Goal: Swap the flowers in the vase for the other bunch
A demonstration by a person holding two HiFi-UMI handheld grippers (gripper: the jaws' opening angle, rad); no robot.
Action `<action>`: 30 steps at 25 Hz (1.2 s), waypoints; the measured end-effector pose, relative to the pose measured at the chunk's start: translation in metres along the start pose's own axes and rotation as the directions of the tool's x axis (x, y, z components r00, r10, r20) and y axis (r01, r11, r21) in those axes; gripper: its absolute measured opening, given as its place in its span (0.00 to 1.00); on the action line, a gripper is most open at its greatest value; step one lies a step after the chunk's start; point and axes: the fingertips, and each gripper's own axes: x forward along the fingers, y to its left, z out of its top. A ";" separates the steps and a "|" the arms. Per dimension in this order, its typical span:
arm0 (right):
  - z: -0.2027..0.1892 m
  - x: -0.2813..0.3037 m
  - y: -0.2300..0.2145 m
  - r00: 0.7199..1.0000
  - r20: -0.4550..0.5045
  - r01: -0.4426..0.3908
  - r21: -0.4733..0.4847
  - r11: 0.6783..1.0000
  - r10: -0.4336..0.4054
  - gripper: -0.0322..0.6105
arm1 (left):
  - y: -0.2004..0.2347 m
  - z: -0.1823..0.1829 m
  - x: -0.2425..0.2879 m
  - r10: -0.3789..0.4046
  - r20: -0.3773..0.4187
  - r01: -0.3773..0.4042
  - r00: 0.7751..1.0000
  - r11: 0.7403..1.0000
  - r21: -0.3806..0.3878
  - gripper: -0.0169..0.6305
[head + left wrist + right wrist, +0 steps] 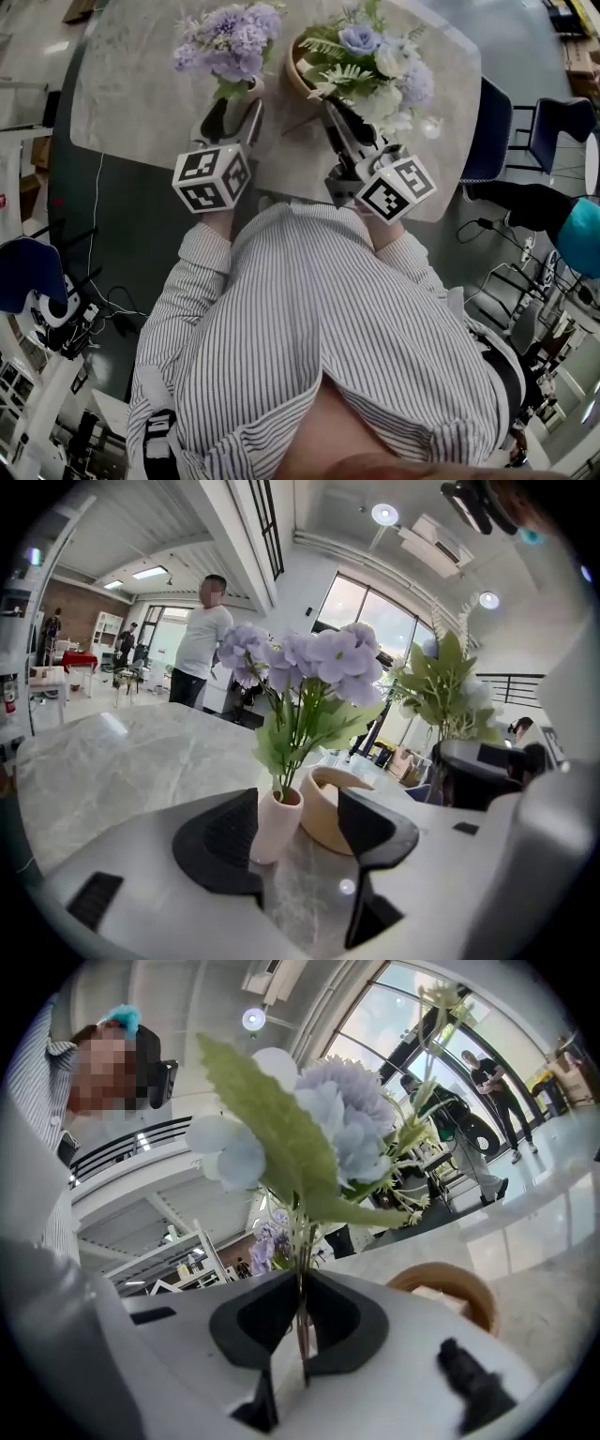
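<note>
The left gripper (300, 816), jaws wide apart and holding nothing, straddles the upright pink vase (276, 825) of purple flowers (231, 42) on the table (131, 89). Just to its right, the right gripper (302, 1321) clamps the blue-and-white bunch (377, 58) by its upright stems (302, 1274).

Bright, even light: daylight through the tall windows (375, 621) plus round ceiling lights (384, 515), so shadows on the marble table (131, 84) are soft, with one small glare spot on it in the left gripper view. All three views fisheye hard, gripper views with black corners; the close leaf (272, 1138) is soft, head view sharp centrally.
</note>
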 end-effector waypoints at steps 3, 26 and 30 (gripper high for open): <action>0.000 0.000 -0.001 1.000 0.000 0.006 0.001 1.000 -0.006 0.10 | 0.004 0.005 0.004 0.011 0.013 -0.011 1.000 1.000 0.022 0.42; -0.004 -0.002 -0.006 0.999 -0.006 0.035 0.008 0.999 -0.035 0.10 | 0.013 0.023 0.026 0.020 0.064 -0.029 0.998 0.989 0.143 0.41; -0.006 -0.004 -0.008 0.999 -0.012 0.038 0.013 0.999 -0.038 0.10 | 0.012 0.021 0.028 0.027 0.059 -0.035 0.998 0.989 0.146 0.38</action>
